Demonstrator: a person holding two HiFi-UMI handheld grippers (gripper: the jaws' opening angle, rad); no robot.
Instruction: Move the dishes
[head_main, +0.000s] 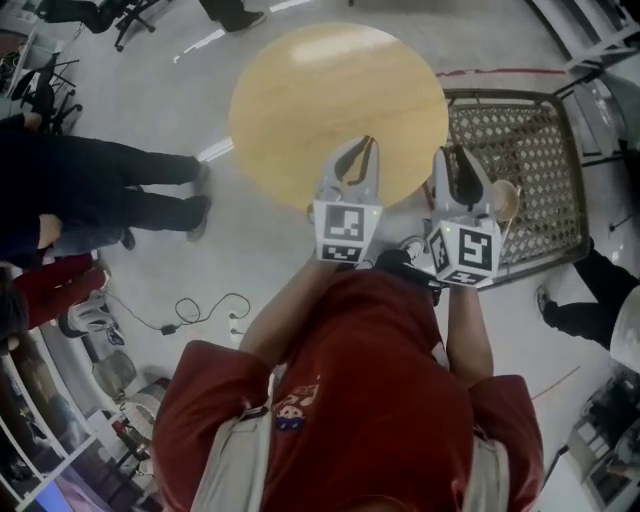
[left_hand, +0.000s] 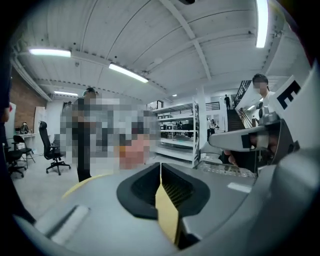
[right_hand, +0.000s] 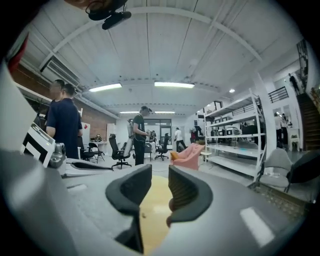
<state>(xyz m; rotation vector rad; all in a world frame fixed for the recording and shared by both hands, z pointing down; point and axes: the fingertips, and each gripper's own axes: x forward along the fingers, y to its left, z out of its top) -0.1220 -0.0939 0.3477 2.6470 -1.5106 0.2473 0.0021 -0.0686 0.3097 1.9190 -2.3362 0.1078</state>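
While the person in the red shirt (head_main: 370, 400) holds both tools out over the near rim of the round wooden table (head_main: 330, 90), the one container in sight stands at the table's 3 o'clock: a shallow woven tray (head_main: 540, 130) in a dark metal frame. On its weave, near the middle, lies a pale round dish (head_main: 505, 198). It looks like a bowl, though it is too small to be sure, and what else the tray holds cannot be made out. The dish sits just at 3 o'clock of the right gripper (right_hand: 160, 177) and is not touched by it.

That gripper's fingers are released. The two dark pads stand apart, and only the yellow table top shows through the gap. The left gripper (left_hand: 160, 170), at 9 o'clock of the right one, is clenched: its pads meet at the tips with nothing caught there, and a wedge of table top shows below them. Each gripper carries its marker cube toward the person's chest.

At 9 o'clock of the table a bystander in dark trousers (head_main: 120, 190) stands on the pale floor, and a black cable (head_main: 200, 310) lies coiled toward 7 o'clock. White shelving (left_hand: 175, 130) lines the far wall in the left gripper view, and a pink armchair (right_hand: 187, 155) sits beyond the jaws in the right gripper view.
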